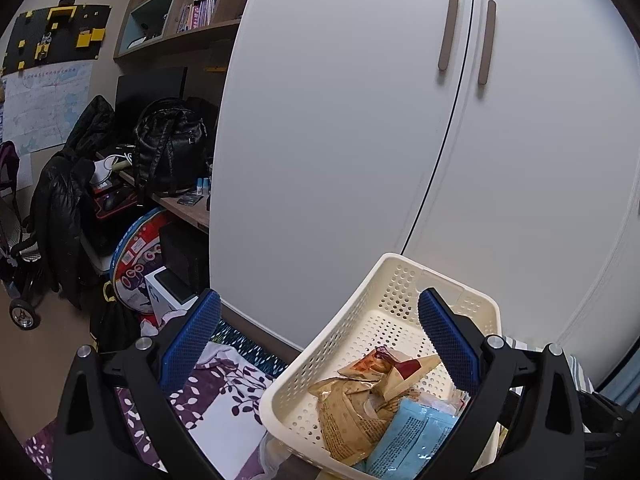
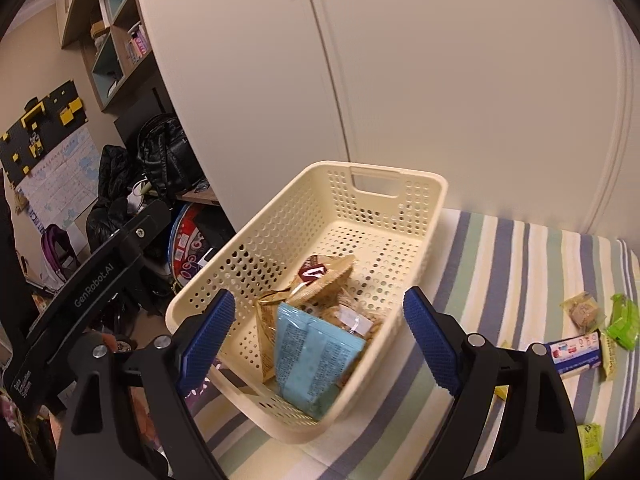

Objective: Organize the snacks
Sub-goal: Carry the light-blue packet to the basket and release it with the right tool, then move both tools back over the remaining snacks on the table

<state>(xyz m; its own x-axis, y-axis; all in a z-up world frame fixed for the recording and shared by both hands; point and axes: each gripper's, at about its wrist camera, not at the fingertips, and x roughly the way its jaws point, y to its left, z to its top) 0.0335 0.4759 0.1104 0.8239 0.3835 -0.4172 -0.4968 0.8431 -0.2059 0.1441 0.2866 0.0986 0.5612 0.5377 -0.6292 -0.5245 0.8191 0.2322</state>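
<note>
A cream perforated basket (image 2: 384, 200) stands on the striped bedsheet (image 2: 520, 264), near the bed's left edge. Inside lie a light blue packet (image 2: 312, 360), tan packets (image 2: 332, 280) and one with a dark red label (image 2: 314, 272). My right gripper (image 2: 320, 340) is open above the basket's near end, its blue pads (image 2: 208, 336) wide on either side of the blue packet. My left gripper (image 1: 320, 340) is open too, straddling the basket's (image 1: 360, 312) left wall, with the right pad (image 1: 448, 344) over the inside. The same packets (image 1: 352, 408) show below it.
Loose snacks lie on the sheet to the right: a green packet (image 2: 622, 322), a small tan one (image 2: 584, 310), a blue-and-white box (image 2: 576, 354), yellow packets (image 2: 592, 448). White wardrobe doors (image 1: 360, 120) rise just behind the basket. A purple leaf-print blanket (image 1: 224, 396) and cluttered desk (image 1: 172, 200) are left.
</note>
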